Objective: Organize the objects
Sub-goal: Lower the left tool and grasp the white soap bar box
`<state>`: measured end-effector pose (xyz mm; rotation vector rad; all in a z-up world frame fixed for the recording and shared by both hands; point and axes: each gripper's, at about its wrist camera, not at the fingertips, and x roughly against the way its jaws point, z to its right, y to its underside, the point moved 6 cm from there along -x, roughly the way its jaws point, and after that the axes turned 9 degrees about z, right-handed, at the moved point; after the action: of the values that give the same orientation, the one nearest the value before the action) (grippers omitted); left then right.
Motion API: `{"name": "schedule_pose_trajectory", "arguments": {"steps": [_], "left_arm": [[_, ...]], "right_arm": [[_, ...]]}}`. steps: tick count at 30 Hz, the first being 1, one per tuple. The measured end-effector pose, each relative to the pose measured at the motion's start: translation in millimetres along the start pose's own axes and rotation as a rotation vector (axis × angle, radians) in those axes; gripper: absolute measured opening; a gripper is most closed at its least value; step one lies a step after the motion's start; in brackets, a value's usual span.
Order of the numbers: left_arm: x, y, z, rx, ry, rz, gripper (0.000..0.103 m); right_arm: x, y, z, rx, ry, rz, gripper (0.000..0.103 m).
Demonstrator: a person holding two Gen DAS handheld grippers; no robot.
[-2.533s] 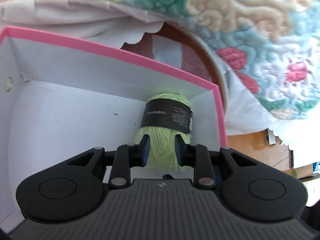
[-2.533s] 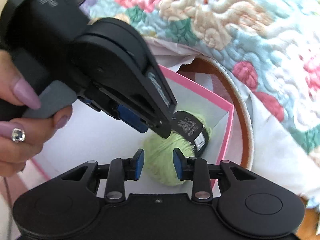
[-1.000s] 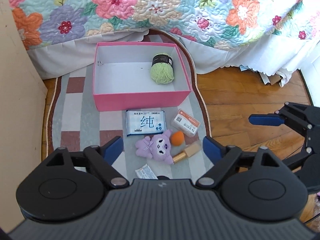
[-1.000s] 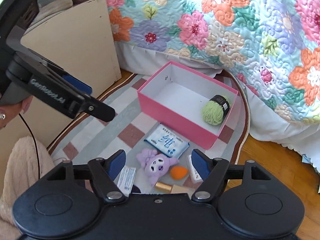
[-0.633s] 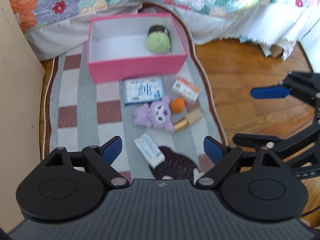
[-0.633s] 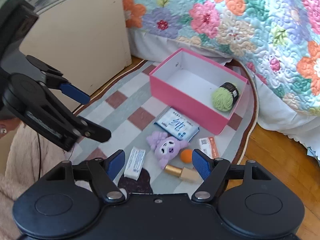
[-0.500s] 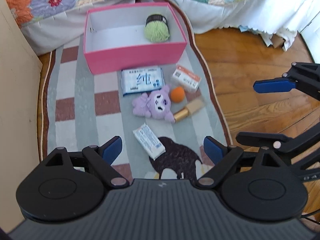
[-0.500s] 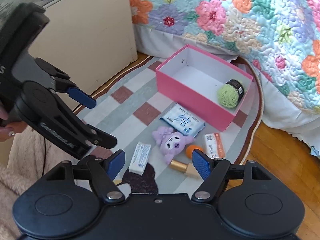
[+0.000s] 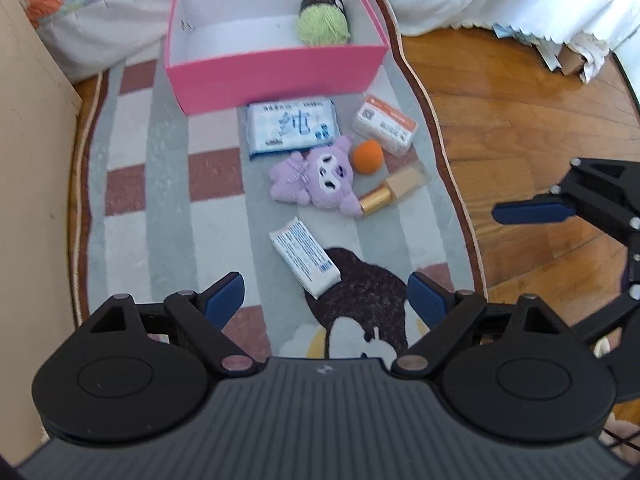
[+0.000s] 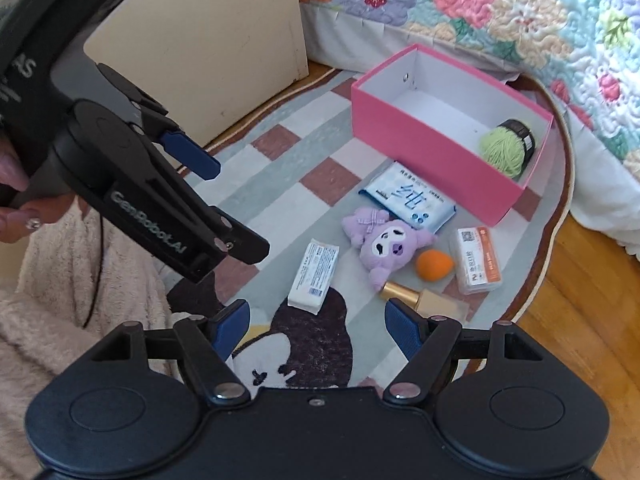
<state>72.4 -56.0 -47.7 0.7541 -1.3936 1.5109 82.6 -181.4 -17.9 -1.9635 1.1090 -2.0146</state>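
A pink box (image 9: 276,70) (image 10: 432,148) stands on the rug with a green yarn ball (image 9: 323,24) (image 10: 505,147) in its right end. In front of it lie a blue tissue pack (image 9: 291,125) (image 10: 408,196), a purple plush toy (image 9: 316,176) (image 10: 386,244), an orange sponge (image 9: 368,157) (image 10: 434,265), an orange-white box (image 9: 385,124) (image 10: 478,266), a gold bottle (image 9: 392,190) (image 10: 424,300) and a small white packet (image 9: 306,256) (image 10: 315,273). My left gripper (image 9: 324,300) hangs open above the white packet. My right gripper (image 10: 318,322) is open too, with nothing between its fingers.
A beige cabinet (image 10: 208,44) stands at the rug's left edge. A flowered quilt (image 10: 500,12) hangs over the bed behind the box. Wood floor (image 9: 520,120) lies to the right of the patterned rug (image 9: 168,208). A fuzzy sleeve (image 10: 72,320) sits below the left gripper.
Both grippers have come down toward the rug, so the loose items look larger and nearer. The white packet has come into view between the left fingers. Both stay open.
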Motion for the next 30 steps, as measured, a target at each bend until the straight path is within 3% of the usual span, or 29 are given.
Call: {"name": "schedule_pose_trajectory", "arguments": {"steps": [6, 15, 21, 30], "left_arm": [[-18, 9, -3, -0.005, 0.002, -0.04, 0.089], [-65, 13, -25, 0.035, -0.018, -0.029, 0.089], [-105, 15, -47, 0.12, -0.019, -0.009, 0.089], [-151, 30, -55, 0.254, 0.031, -0.035, 0.085]], "right_arm": [[-17, 11, 0, -0.005, -0.029, 0.011, 0.079], [-68, 25, -9, -0.034, -0.09, 0.001, 0.079], [-116, 31, -7, -0.129, -0.136, 0.006, 0.079], [-184, 42, 4, -0.241, -0.143, -0.087, 0.078]]}}
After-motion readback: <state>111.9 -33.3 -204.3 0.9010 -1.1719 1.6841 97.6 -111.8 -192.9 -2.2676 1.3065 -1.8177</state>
